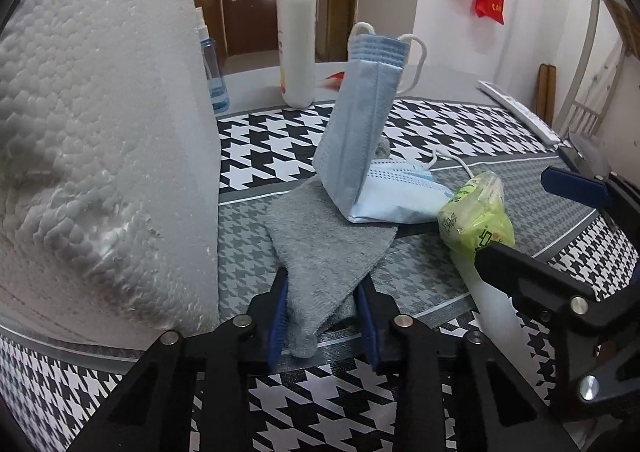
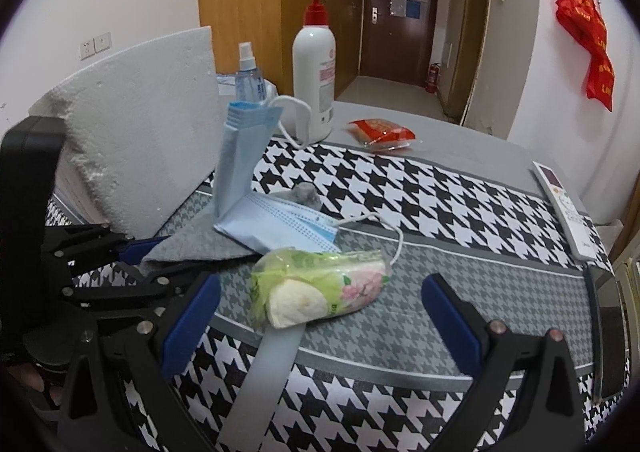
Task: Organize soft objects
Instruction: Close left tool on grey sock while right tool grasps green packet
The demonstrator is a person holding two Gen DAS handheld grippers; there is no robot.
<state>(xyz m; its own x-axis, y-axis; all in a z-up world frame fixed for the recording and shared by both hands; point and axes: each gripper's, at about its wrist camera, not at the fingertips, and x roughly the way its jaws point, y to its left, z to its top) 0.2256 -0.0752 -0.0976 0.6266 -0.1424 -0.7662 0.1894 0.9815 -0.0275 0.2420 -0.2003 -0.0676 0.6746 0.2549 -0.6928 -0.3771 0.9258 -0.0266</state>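
My left gripper is shut on the near corner of a grey towel that lies on the houndstooth cloth. A blue face mask rests on the towel, bent so one half stands upright. A green tissue pack lies just right of the mask. In the right wrist view my right gripper is open, its blue pads either side of the tissue pack, not touching it. The mask, the towel and the left gripper show to the left.
A big paper towel roll stands close on the left. A white pump bottle, a small spray bottle and a red packet sit at the back. A remote and a phone lie along the right edge.
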